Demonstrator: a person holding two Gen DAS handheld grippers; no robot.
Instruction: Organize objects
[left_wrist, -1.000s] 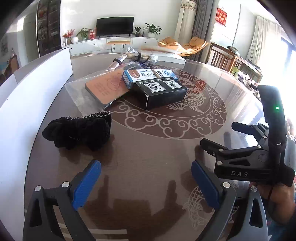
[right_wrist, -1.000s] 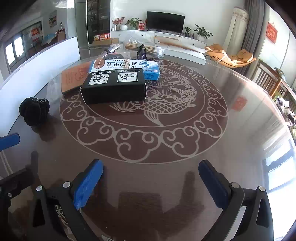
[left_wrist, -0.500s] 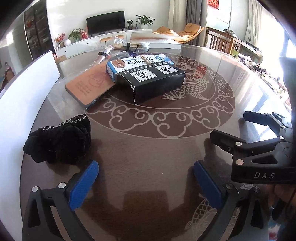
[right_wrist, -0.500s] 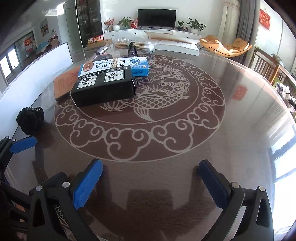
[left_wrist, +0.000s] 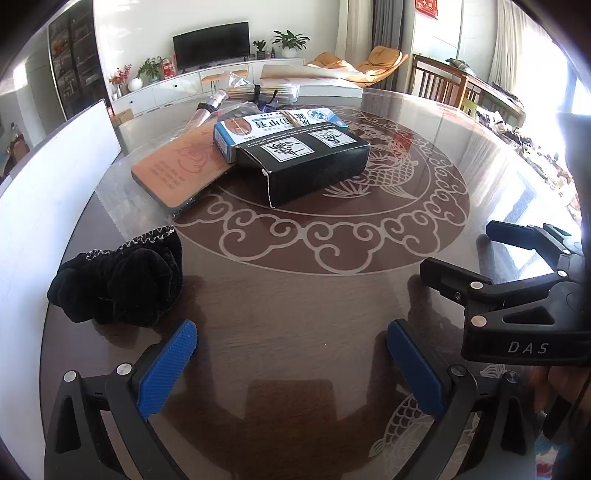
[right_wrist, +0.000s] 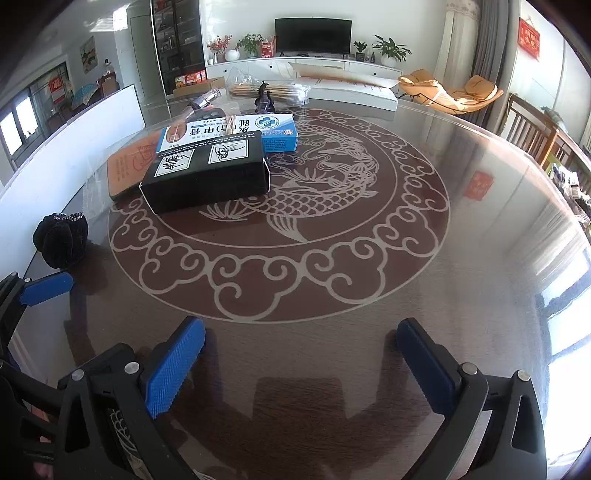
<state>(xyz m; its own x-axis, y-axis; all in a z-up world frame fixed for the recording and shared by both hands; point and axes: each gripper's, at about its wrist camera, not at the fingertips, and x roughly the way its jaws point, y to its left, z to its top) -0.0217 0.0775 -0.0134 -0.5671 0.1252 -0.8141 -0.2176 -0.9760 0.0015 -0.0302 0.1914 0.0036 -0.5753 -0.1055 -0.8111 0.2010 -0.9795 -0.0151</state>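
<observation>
The big round worktop (right_wrist: 369, 350) has a fish picture on it, and the things to tidy sit at its far left part. The biggest thing is the black box (left_wrist: 306, 162), which lies flat at about 12 o'clock from the left hand-held gripper (left_wrist: 291, 365) and at about 11 o'clock from the right hand-held gripper (right_wrist: 299, 363). Its long side runs left to right across both views. A blue and white box (left_wrist: 273, 127) leans on its back edge, and a flat orange pack (left_wrist: 177, 166) in a clear bag touches that box on the left. Past them, things in clear wrap are too blurry to name. The small black cloth bundle (left_wrist: 118, 284) sits alone near the left rim, well apart from the boxes. It is just beside the left hand-held gripper, at about 10 o'clock from it, so I think the left hand is much nearer to it than the right hand. Both hand-held grippers have their blue fingers spread wide and hold nothing. Nothing looks sorted yet. I think the cloth bundle is the easy first pick for the left side.
</observation>
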